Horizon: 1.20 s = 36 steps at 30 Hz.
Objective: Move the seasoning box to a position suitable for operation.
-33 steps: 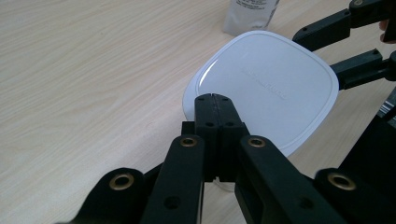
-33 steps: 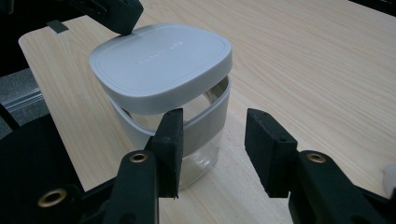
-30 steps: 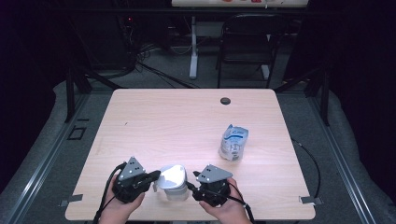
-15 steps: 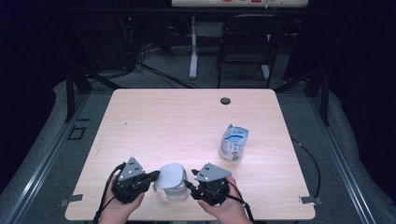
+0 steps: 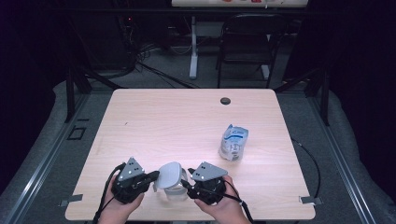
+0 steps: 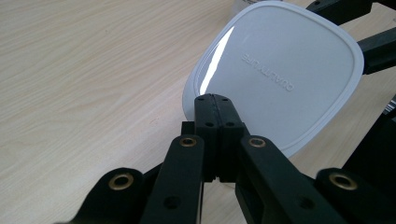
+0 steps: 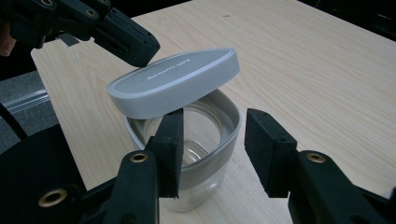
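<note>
- At the near edge of a light wooden table [image 5: 140, 121], a person's two hands each hold a black two-jaw gripper, side by side.
- The left gripper [image 5: 150, 176] has its jaws pressed fully together on the rim of a white, rounded-square lid [image 5: 169, 175]. In the left gripper view the closed fingertips pinch the lid's near edge [image 6: 280, 74].
- The lid is held tilted, raised on the side away from the left gripper, just above a clear glass container [image 5: 173, 192]. In the right gripper view the lid [image 7: 175, 81] slants over the container's open mouth.
- The clear glass container [image 7: 196, 154] stands upright on the table between the two grippers, with a grey rim around its top.
- The right gripper [image 5: 186, 183] has its jaws about half apart, astride the container's wall; one jaw lies against its side, while contact by the other cannot be told.
- Farther back and to the right, well apart from the hands, a crumpled white and blue plastic pouch [image 5: 233, 142] lies on the table.
- Near the table's far edge sits a small dark round hole [image 5: 225, 101].
- Beyond the table, a dark chair [image 5: 245, 46] stands on the floor.
</note>
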Each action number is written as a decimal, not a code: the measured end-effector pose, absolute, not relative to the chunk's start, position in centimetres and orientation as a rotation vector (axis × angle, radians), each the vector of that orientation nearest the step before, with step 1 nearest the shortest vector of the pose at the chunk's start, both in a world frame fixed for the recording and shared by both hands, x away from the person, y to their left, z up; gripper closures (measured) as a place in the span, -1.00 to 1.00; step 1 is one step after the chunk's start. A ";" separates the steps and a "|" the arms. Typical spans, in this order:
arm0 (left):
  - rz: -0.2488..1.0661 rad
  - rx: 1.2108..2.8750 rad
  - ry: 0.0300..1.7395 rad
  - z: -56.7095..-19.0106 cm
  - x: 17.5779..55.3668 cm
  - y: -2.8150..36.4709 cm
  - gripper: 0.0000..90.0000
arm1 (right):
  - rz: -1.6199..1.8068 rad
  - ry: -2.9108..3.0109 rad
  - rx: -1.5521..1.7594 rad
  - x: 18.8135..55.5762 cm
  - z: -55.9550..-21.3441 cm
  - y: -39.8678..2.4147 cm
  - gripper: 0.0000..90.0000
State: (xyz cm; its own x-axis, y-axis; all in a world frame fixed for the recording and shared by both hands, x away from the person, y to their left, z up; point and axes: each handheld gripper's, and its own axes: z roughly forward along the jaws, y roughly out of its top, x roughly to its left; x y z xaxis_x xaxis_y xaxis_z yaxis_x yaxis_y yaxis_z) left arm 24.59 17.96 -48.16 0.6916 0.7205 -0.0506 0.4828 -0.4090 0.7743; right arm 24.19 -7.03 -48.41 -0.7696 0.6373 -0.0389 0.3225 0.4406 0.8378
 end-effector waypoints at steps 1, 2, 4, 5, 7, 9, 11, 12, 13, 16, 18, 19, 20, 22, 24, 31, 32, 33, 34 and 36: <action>0.377 2.088 0.921 -48.2 24.6 18.0 0.98 | 1.258 2.348 0.820 24.2 -48.4 -7.0 0.29; 0.377 2.088 0.921 -48.2 24.6 18.0 0.97 | 1.258 2.348 0.820 24.2 -48.4 -7.0 0.29; 0.373 2.086 0.919 -48.1 24.5 18.0 0.93 | 1.270 2.343 0.824 24.2 -48.3 -6.9 0.29; 0.376 2.082 0.920 -48.1 24.5 18.0 0.92 | 1.273 2.344 0.824 24.2 -48.2 -6.8 0.29; 0.377 2.081 0.924 -48.1 24.5 18.1 0.90 | 1.278 2.344 0.821 24.2 -48.1 -6.7 0.29; 0.382 2.078 0.927 -48.0 24.4 18.2 0.87 | 1.276 2.344 0.816 24.2 -48.0 -6.6 0.29; 0.384 2.078 0.930 -48.0 24.4 18.3 0.83 | 1.281 2.342 0.811 24.2 -47.9 -6.4 0.29; 0.387 2.079 0.932 -47.9 24.4 18.5 0.81 | 1.281 2.340 0.811 24.2 -47.9 -6.3 0.29; 0.390 2.073 0.936 -47.9 24.4 18.6 0.81 | 1.281 2.340 0.811 24.2 -47.9 -6.3 0.29; 0.400 2.060 0.944 -47.8 24.4 19.1 0.75 | 1.286 2.342 0.805 24.3 -47.7 -6.1 0.29; 0.398 2.052 0.949 -47.7 24.4 19.3 0.60 | 1.294 2.342 0.802 24.3 -47.7 -5.9 0.29; 0.397 2.052 0.948 -47.7 24.4 19.4 0.60 | 1.299 2.336 0.802 24.3 -47.6 -5.7 0.28; 0.400 2.054 0.948 -47.6 24.4 19.6 0.57 | 1.297 2.339 0.798 24.3 -47.6 -5.7 0.28; 0.408 2.049 0.954 -47.6 24.4 19.8 0.51 | 1.303 2.338 0.795 24.2 -47.5 -5.5 0.28; 0.416 2.041 0.962 -47.7 24.4 20.0 0.46 | 1.310 2.333 0.789 24.2 -47.2 -5.3 0.28; 0.431 2.025 0.985 -47.7 24.5 20.9 0.38 | 1.321 2.328 0.771 24.3 -46.7 -4.6 0.28; 0.437 2.022 0.989 -47.7 24.5 21.0 0.37 | 1.322 2.331 0.766 24.3 -46.6 -4.5 0.28; 0.439 2.018 0.992 -47.7 24.5 21.2 0.37 | 1.327 2.330 0.765 24.3 -46.6 -4.4 0.28; 0.441 2.018 0.995 -47.6 24.5 21.3 0.37 | 1.329 2.331 0.760 24.3 -46.5 -4.2 0.28; 0.444 2.013 1.002 -47.6 24.5 21.6 0.37 | 1.337 2.332 0.757 24.3 -46.5 -4.1 0.28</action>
